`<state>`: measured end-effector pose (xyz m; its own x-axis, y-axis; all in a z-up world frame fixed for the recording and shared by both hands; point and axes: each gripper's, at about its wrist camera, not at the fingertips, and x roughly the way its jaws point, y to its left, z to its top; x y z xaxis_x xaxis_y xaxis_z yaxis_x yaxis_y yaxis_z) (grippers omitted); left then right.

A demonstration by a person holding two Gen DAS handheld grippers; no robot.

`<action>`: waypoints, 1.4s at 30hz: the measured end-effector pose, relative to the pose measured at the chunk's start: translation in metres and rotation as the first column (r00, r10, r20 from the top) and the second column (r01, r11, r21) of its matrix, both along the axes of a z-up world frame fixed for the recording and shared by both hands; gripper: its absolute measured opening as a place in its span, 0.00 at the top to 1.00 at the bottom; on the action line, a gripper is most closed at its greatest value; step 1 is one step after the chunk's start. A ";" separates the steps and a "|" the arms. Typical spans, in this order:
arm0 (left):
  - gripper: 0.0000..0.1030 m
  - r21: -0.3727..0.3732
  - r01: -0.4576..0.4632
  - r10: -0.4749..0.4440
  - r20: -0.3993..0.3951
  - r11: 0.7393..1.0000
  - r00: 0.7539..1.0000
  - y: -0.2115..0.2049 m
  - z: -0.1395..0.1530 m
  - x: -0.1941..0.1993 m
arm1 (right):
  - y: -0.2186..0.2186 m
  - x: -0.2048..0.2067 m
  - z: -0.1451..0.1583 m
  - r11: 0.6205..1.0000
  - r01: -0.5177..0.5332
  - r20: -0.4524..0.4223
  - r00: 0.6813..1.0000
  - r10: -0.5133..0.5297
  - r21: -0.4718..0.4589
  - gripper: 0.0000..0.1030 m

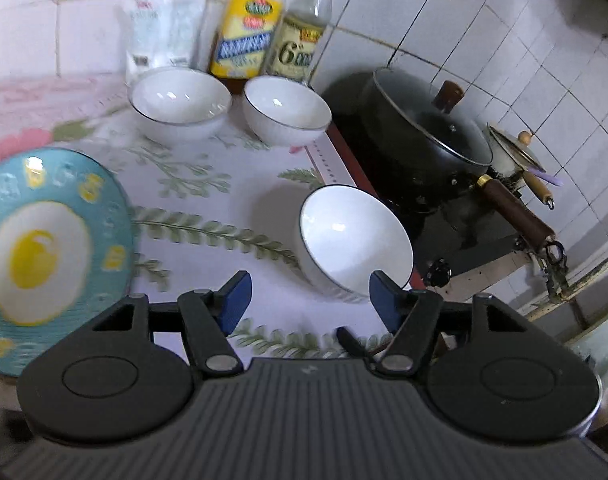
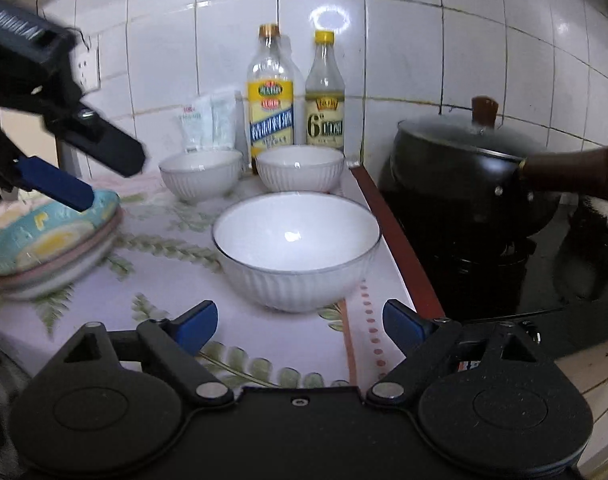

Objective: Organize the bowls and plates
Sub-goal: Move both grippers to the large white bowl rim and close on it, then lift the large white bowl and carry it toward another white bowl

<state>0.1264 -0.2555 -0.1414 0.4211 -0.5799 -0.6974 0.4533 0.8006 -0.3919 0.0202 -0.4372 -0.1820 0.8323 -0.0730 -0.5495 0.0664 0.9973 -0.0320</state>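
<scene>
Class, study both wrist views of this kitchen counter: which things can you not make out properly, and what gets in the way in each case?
- Stacked plates, right wrist view: motion blur hides the count; the left tongs cover part of the rim.
- Egg-pattern plate, left wrist view: cut off by the left edge and blurred.
- Bottle labels, both views: print too small to read.
- Black pot: lid hides its contents.

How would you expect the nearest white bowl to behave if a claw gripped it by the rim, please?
The nearest white bowl looks glazed and glossy, so probably slippery. It seems rigid ceramic, likely chippable. Its rounded, ribbed body narrows to a small base, so a push might tip it.
</scene>
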 end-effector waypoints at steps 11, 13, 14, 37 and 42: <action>0.61 0.037 -0.046 0.049 -0.083 0.998 0.995 -0.047 -0.039 0.038 | -0.011 0.041 -0.022 0.994 -0.104 -0.002 0.995 0.104 -0.015 0.10; 0.72 0.040 -0.045 0.049 -0.096 0.998 0.994 -0.047 -0.043 0.043 | -0.011 0.045 -0.024 0.995 -0.102 -0.002 0.995 0.102 -0.015 0.10; 0.78 0.043 -0.044 0.049 -0.105 0.998 0.993 -0.047 -0.044 0.044 | -0.012 0.046 -0.024 0.995 -0.096 0.003 0.995 0.096 0.000 0.09; 0.85 0.133 -0.045 0.056 -0.080 0.990 0.995 -0.011 -0.026 0.036 | 0.023 0.049 -0.008 0.987 -0.153 0.020 0.988 0.152 0.057 0.08; 0.85 0.145 -0.074 0.085 -0.068 0.987 0.994 0.006 -0.022 0.038 | 0.039 0.056 -0.004 0.979 -0.201 0.024 0.980 0.200 0.046 0.08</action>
<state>0.1641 -0.2496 -0.1630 0.4062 -0.4393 -0.8012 0.3599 0.8829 -0.3017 0.0758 -0.3982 -0.1863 0.8379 0.1220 -0.5320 -0.1345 0.9908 0.0153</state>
